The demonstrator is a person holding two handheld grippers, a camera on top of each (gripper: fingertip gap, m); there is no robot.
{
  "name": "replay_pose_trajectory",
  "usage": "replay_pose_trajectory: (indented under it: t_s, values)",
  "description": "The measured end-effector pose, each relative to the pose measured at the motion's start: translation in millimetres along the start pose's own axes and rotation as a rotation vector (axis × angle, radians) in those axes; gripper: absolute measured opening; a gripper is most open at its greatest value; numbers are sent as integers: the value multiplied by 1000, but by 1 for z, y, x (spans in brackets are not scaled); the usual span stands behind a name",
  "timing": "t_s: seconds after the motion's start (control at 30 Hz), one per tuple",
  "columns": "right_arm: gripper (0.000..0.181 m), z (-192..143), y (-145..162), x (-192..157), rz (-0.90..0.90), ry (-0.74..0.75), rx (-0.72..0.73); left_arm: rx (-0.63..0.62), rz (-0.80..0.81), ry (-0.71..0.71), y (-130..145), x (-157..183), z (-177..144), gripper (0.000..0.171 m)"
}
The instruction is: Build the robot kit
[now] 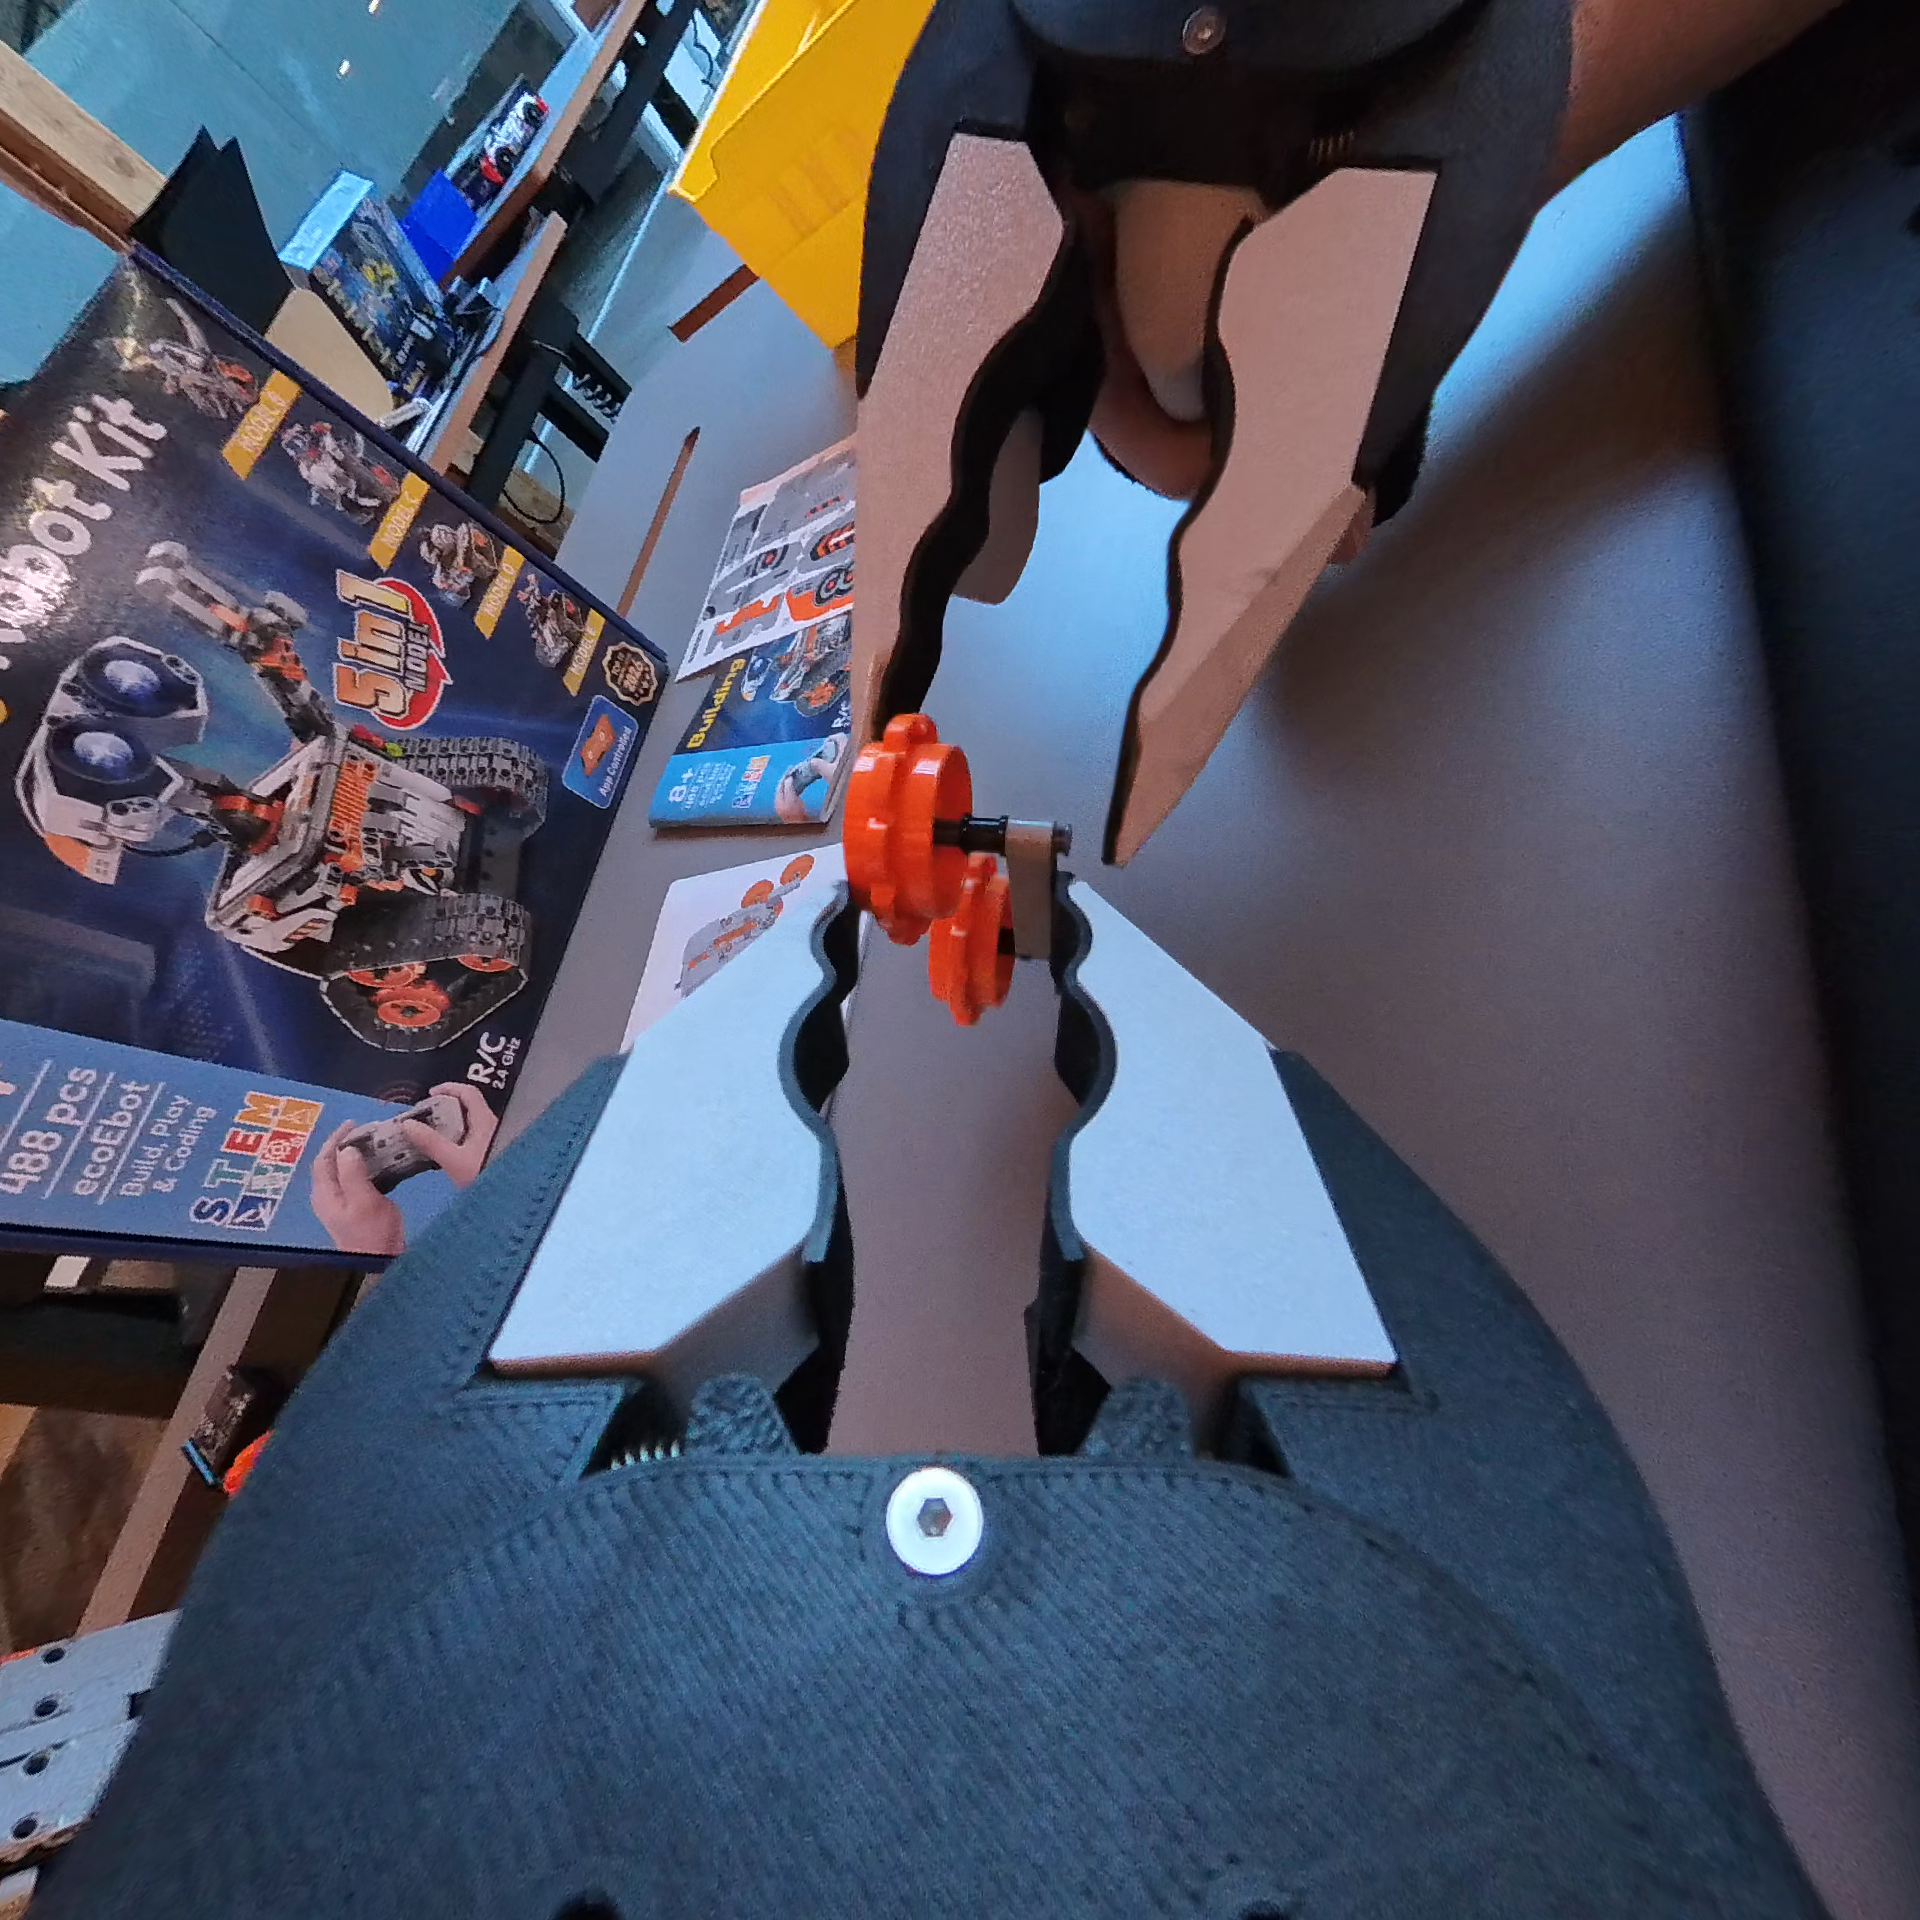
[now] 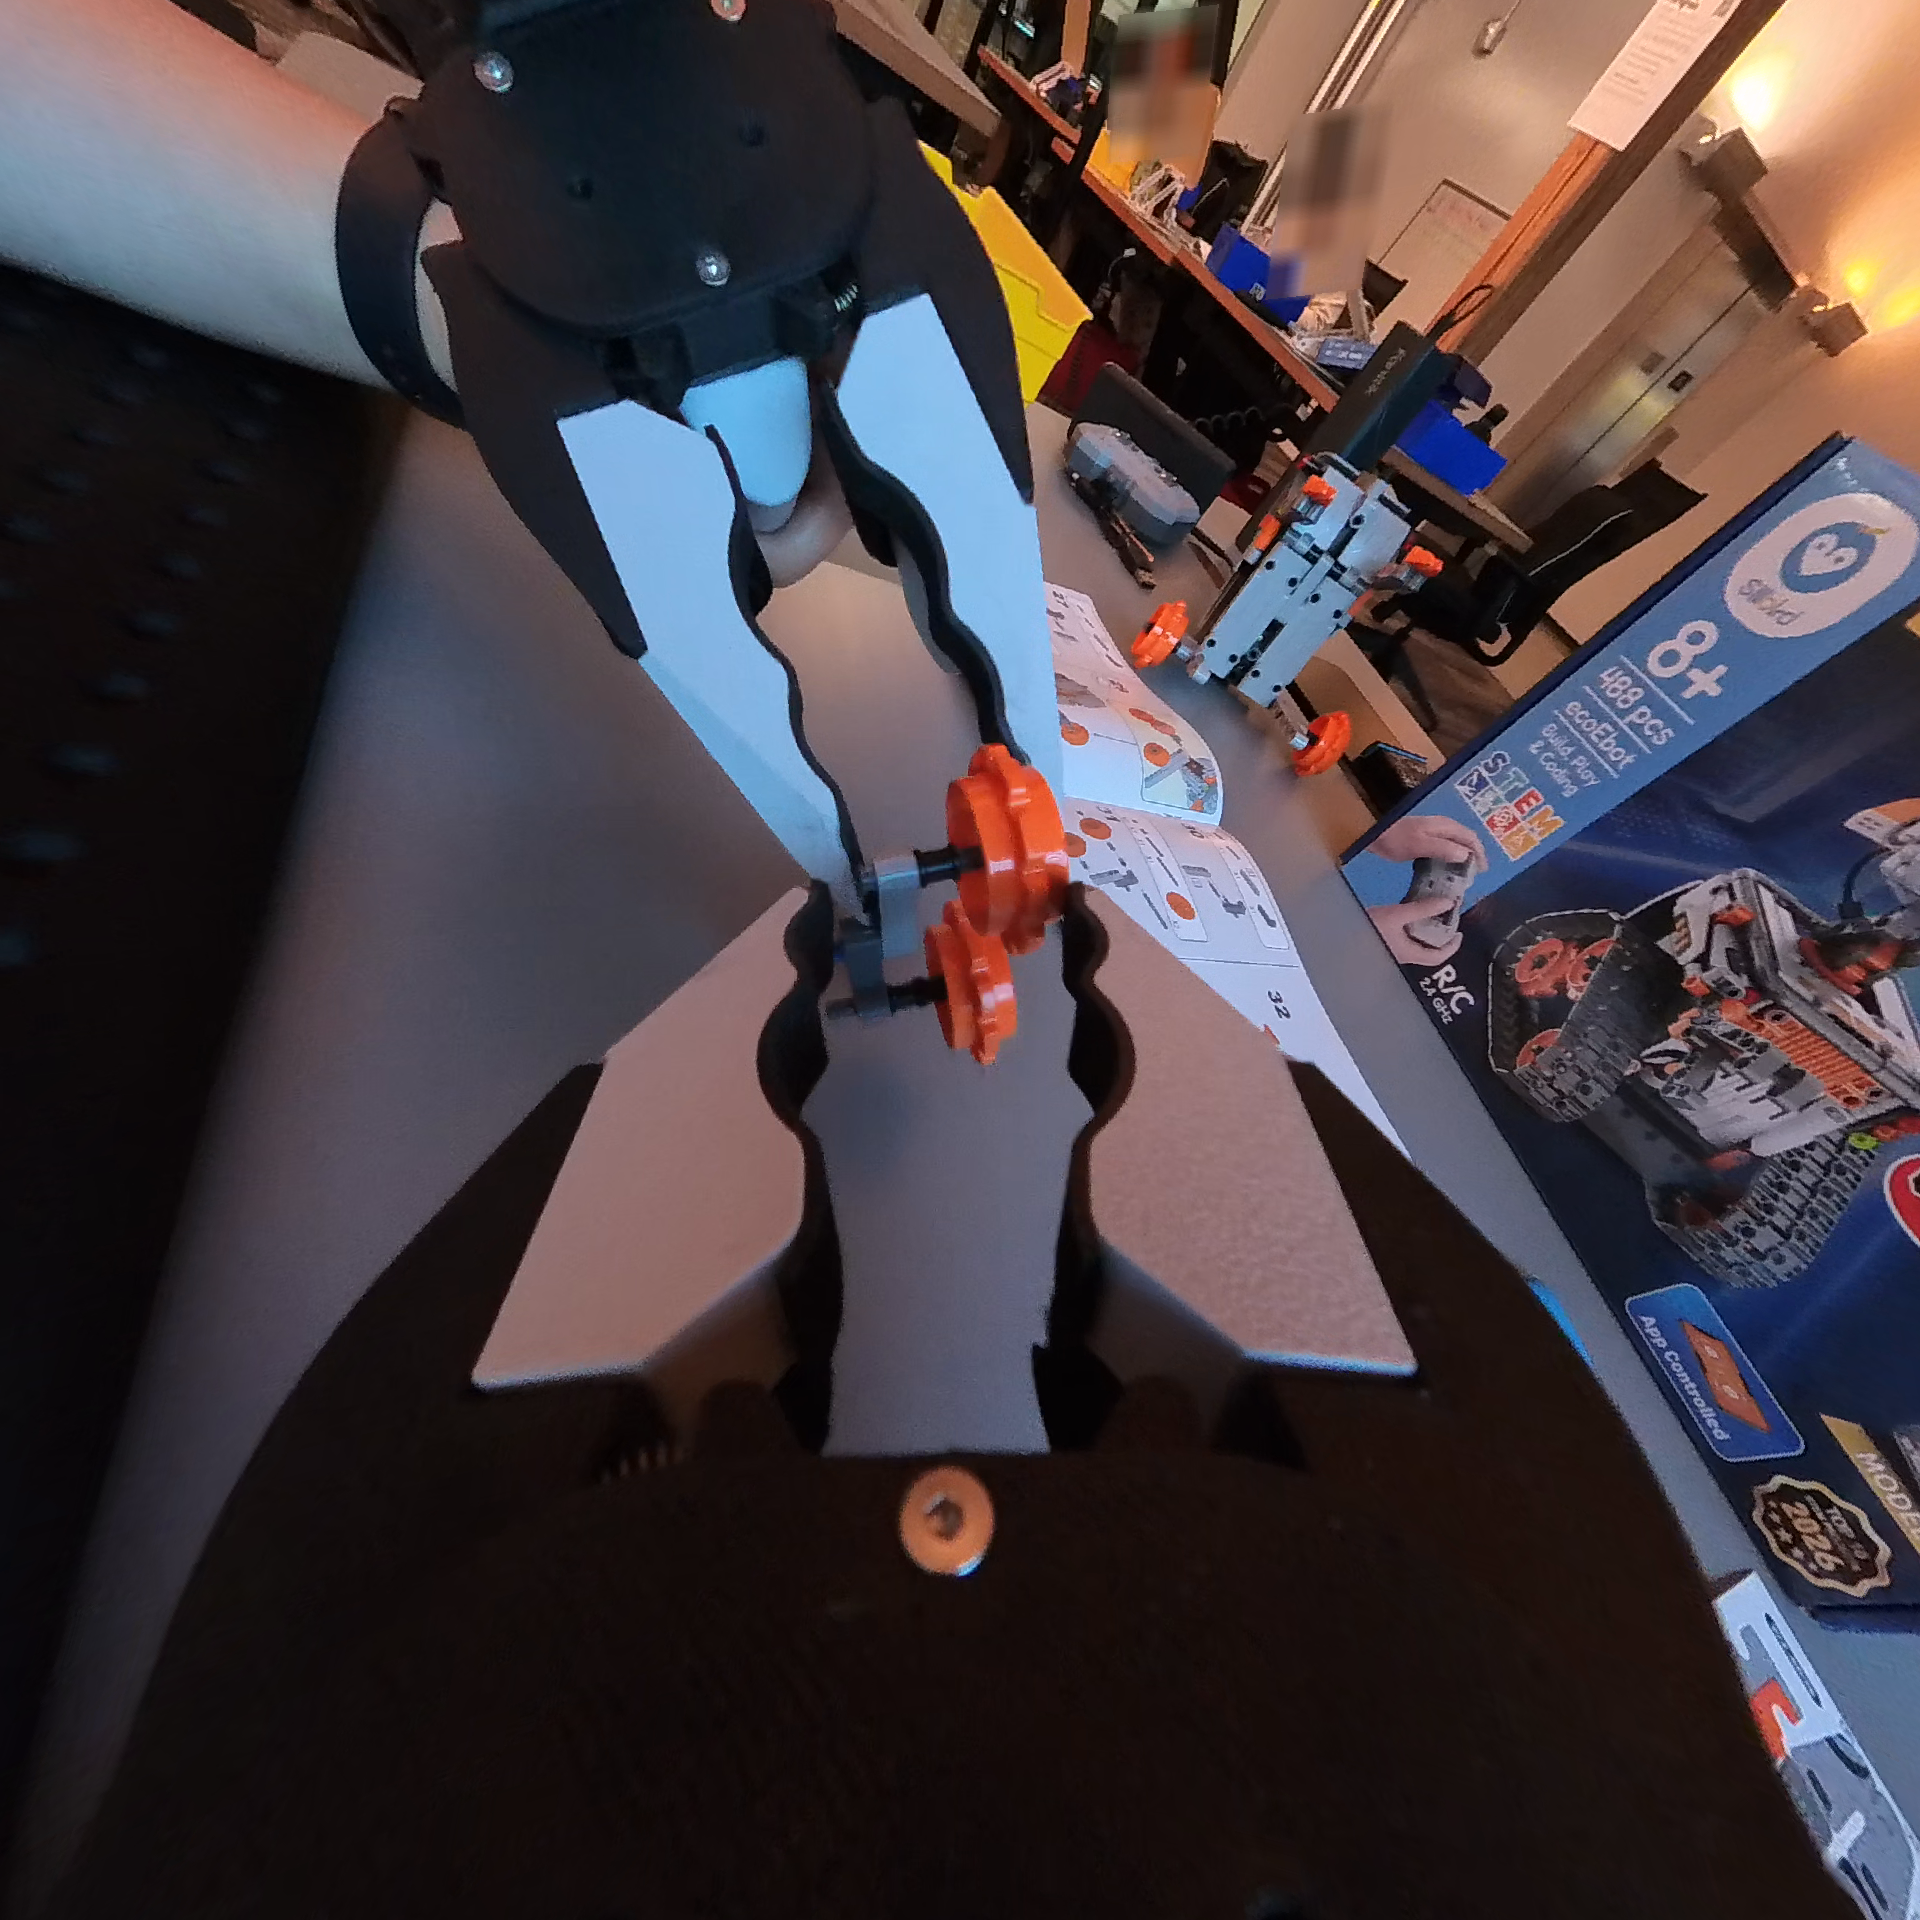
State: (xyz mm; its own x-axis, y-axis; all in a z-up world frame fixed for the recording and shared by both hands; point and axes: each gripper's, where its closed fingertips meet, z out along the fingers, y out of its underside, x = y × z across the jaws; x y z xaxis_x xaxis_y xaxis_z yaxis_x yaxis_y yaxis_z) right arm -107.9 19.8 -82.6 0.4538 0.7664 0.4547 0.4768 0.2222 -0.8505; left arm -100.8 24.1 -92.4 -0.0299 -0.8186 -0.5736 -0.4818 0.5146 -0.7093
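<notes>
A small assembly (image 1: pixel 904 821) of two orange toothed wheels on black axles through a short grey beam hangs in the air above the grey table (image 1: pixel 1455 987). My left gripper (image 1: pixel 956 899) is shut on it: one fingertip is on the big wheel, the other on the beam. My right gripper (image 1: pixel 1001 782) reaches in from the opposite side. In the right wrist view the right gripper (image 2: pixel 948 920) brackets the same assembly (image 2: pixel 1003 842), one fingertip at the beam, the other at the big wheel. The left gripper (image 2: pixel 945 831) comes down from above.
A blue robot kit box (image 1: pixel 260 779) (image 2: pixel 1662 987) lies at the table's edge. Open instruction sheets (image 2: pixel 1195 883) and a booklet (image 1: pixel 758 758) lie beyond the grippers. A part-built grey model (image 2: pixel 1288 592) with orange wheels stands farther off. A yellow bin (image 1: pixel 790 177) is behind. A dark mat (image 2: pixel 156 623) borders the table.
</notes>
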Motion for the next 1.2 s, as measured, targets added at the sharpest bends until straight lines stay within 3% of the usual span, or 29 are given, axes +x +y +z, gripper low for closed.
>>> replay_pose_trajectory:
  t_s: [0.07,0.27,0.4,0.43,0.5,0.67,0.8,0.9,1.2]
  values:
    - [43,1,0,2,10,13,-3,4,14,2,-1,1,0,32]
    - [20,-3,-2,-1,-51,-8,1,-8,50,63,2,16,5,30]
    - [27,-3,1,-8,-85,-41,-7,-18,31,104,4,21,6,30]
    - [41,-3,1,-12,-82,-78,-6,-16,26,96,4,19,6,30]
    - [50,-2,3,-15,-91,-90,-10,-10,7,98,3,16,4,30]
    - [62,0,3,-15,-299,-18,-58,6,17,119,0,18,0,30]
    - [46,4,11,-21,-359,-33,-135,-33,97,124,4,26,3,30]
    - [46,8,17,-23,-368,-35,-181,-51,115,130,5,31,6,30]
    - [37,7,21,-16,-335,-3,-230,-55,32,123,12,22,6,32]
